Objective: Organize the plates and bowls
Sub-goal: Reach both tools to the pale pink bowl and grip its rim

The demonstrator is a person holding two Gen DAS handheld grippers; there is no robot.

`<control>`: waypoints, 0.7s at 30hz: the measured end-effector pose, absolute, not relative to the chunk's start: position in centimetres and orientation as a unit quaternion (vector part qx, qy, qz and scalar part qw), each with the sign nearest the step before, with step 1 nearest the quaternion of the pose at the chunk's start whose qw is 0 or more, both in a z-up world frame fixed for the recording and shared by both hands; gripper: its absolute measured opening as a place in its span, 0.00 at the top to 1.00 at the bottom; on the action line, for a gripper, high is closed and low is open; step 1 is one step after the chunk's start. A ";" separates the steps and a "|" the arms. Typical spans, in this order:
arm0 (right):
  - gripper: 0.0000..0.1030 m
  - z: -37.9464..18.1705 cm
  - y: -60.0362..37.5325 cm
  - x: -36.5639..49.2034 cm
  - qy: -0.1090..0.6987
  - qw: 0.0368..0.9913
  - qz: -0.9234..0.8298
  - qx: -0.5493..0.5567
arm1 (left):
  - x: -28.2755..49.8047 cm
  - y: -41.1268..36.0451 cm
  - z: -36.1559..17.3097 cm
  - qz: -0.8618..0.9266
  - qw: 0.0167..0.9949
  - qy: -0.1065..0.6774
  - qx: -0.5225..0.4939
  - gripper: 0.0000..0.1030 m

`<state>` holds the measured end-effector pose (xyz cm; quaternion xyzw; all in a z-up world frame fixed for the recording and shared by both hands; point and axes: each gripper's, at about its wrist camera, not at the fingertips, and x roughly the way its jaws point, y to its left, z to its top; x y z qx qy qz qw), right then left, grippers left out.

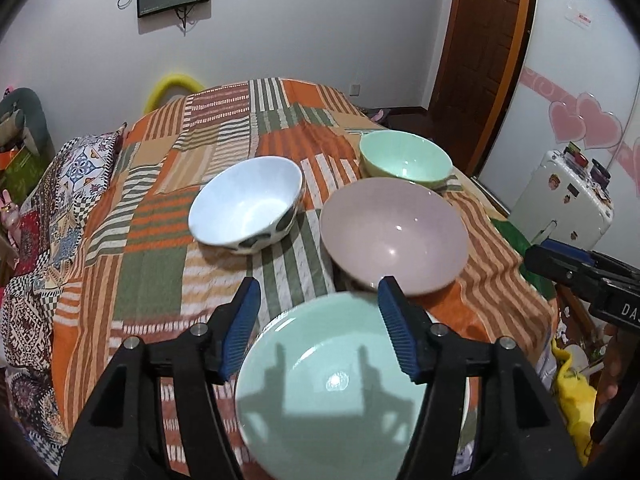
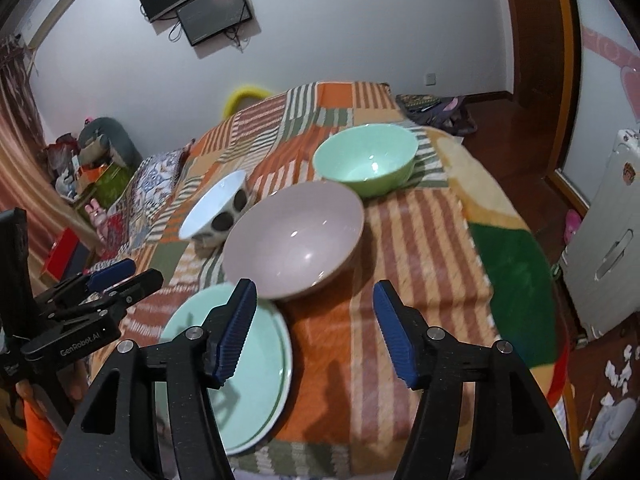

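Observation:
A mint green plate [image 1: 332,392] lies on the bed's striped cover at the near edge; it also shows in the right wrist view [image 2: 240,376]. Behind it stand a wide pink bowl [image 1: 394,236] [image 2: 292,240], a white bowl with dark spots [image 1: 246,210] [image 2: 214,208] and a green bowl [image 1: 404,156] [image 2: 366,160]. My left gripper [image 1: 318,304] is open and empty, hovering above the plate. My right gripper [image 2: 314,304] is open and empty, above the cover to the right of the plate and just in front of the pink bowl.
The striped orange and green cover [image 1: 224,148] spans the bed. A patterned pillow [image 1: 80,172] lies at the left. A white cabinet [image 1: 568,200] stands to the right of the bed, by a brown door [image 1: 484,40]. Screens [image 2: 216,12] hang on the far wall.

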<state>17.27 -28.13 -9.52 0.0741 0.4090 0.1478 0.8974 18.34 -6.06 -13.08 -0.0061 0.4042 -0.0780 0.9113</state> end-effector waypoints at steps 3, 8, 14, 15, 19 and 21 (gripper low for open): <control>0.44 -9.8 -28.5 18.4 0.410 0.897 0.145 0.079 | 19.9 -6.2 -13.5 -0.078 0.908 0.411 -0.013 0.41; 0.44 -10.7 -28.6 20.2 0.419 0.893 0.141 0.082 | 22.4 -6.4 -14.7 -0.071 0.902 0.424 -0.017 0.41; 0.44 -11.5 -27.7 22.1 0.425 0.895 0.122 0.054 | 24.9 -6.6 -16.4 -0.074 0.895 0.440 -0.020 0.41; 0.44 -11.6 -27.7 22.4 0.427 0.895 0.120 0.053 | 25.3 -6.6 -16.6 -0.075 0.894 0.442 -0.021 0.41; 0.44 -12.2 -27.7 23.7 0.433 0.892 0.117 0.056 | 26.8 -6.7 -17.8 -0.079 0.888 0.452 -0.024 0.41; 0.44 -12.4 -27.6 24.2 0.435 0.891 0.117 0.053 | 27.5 -6.7 -18.2 -0.080 0.886 0.456 -0.027 0.41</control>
